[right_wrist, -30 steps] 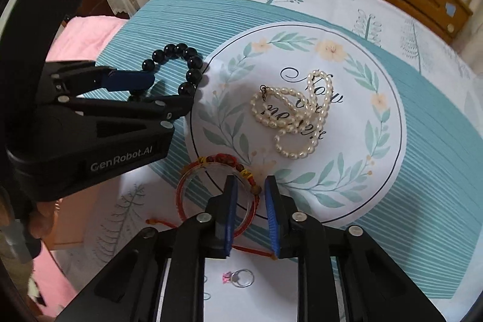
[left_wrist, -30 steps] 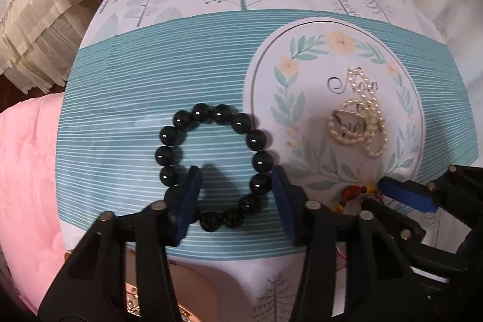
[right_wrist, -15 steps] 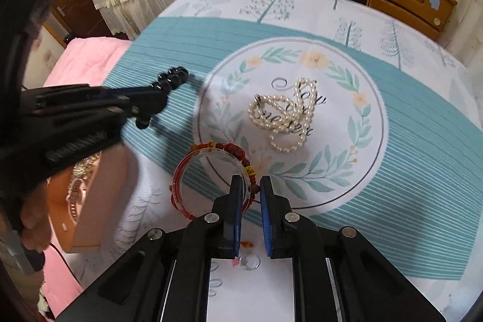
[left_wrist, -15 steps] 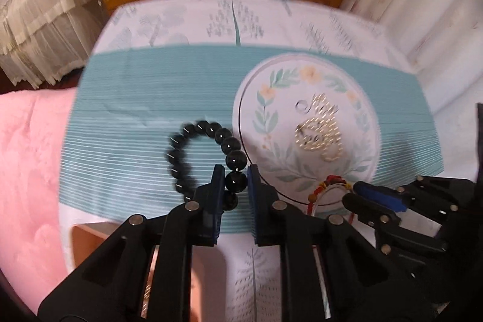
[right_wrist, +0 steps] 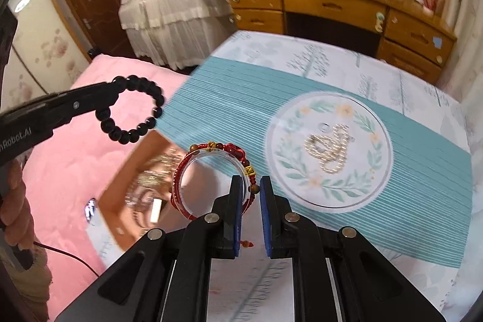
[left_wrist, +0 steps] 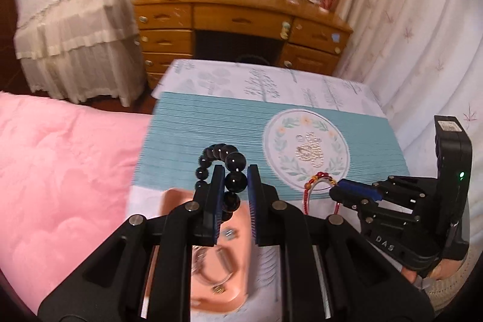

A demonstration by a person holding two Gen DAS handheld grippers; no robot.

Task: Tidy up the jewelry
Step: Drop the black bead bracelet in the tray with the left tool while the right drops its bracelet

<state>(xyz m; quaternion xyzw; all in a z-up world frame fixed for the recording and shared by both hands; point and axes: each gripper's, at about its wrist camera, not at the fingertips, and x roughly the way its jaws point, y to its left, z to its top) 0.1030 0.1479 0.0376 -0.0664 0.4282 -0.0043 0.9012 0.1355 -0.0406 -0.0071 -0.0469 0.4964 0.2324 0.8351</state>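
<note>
My left gripper (left_wrist: pixel 235 186) is shut on a black bead bracelet (left_wrist: pixel 234 181) and holds it in the air above the table; it also shows in the right wrist view (right_wrist: pixel 129 110). My right gripper (right_wrist: pixel 251 195) is shut on a red cord bracelet with a clear bangle (right_wrist: pixel 211 180), lifted off the table; it shows in the left wrist view (left_wrist: pixel 317 186) too. A pearl necklace (right_wrist: pixel 329 148) lies on the round floral mat (right_wrist: pixel 374 189). An open pink jewelry box (left_wrist: pixel 217 255) sits below both grippers at the table's near edge.
The table has a teal striped cloth (left_wrist: pixel 187 135). A pink quilt (left_wrist: pixel 60 177) lies to the left. A wooden desk with drawers (left_wrist: pixel 241 29) stands behind the table, with a curtain (left_wrist: pixel 407 29) on the right.
Both grippers have risen well above the table, each lifting its bracelet off the cloth. The left gripper closed on the black bracelet a second ago. The views now show the room.
</note>
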